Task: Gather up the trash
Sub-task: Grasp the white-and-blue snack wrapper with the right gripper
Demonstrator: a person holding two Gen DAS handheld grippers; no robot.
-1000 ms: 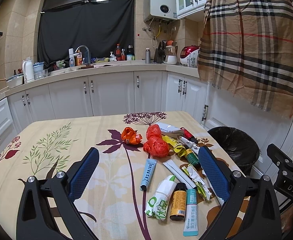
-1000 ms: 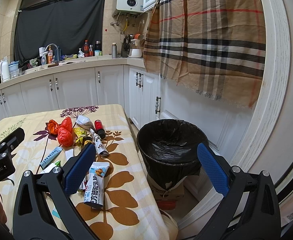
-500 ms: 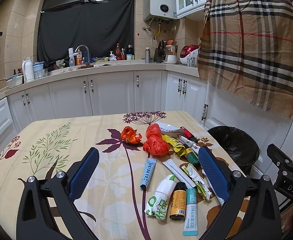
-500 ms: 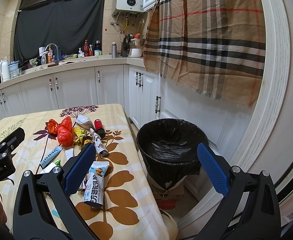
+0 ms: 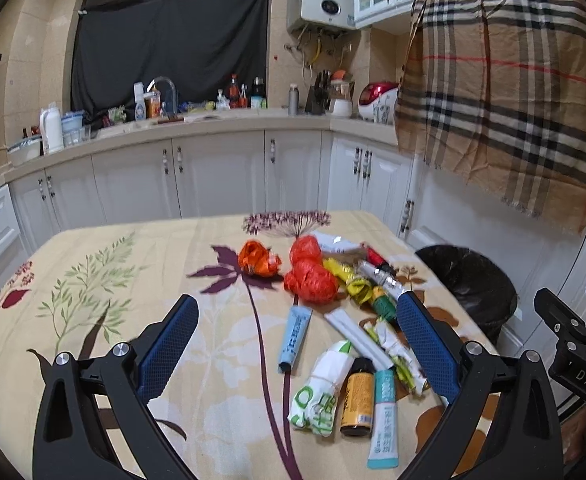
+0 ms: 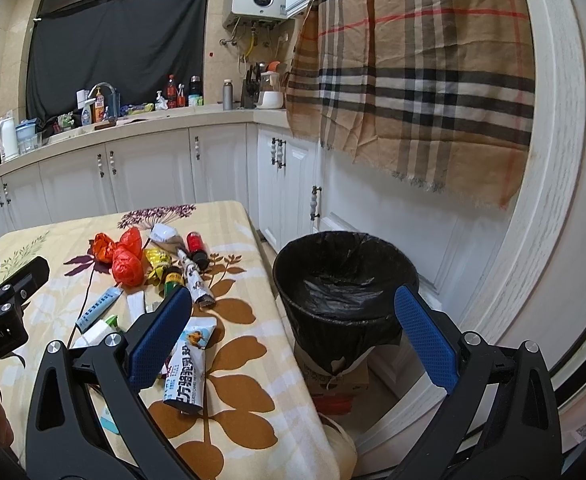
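Both tongs hang spread and empty over the near edge of the worktop (image 5: 93,280), left tongs (image 5: 297,344) facing the litter, right tongs (image 6: 293,332) facing the bin, likely so one picks while the other drops. Nearest lie a teal tube (image 5: 384,420) and brown bottle (image 5: 359,398); farther, red bags (image 5: 311,276). The black-lined bin (image 6: 345,276) stands just right of the worktop, open for drops.

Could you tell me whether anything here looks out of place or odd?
Yes: tubes, wrappers, small bottles and crumpled red bags lie strewn over the floral tablecloth, while the black-lined bin beside the table looks nearly empty.
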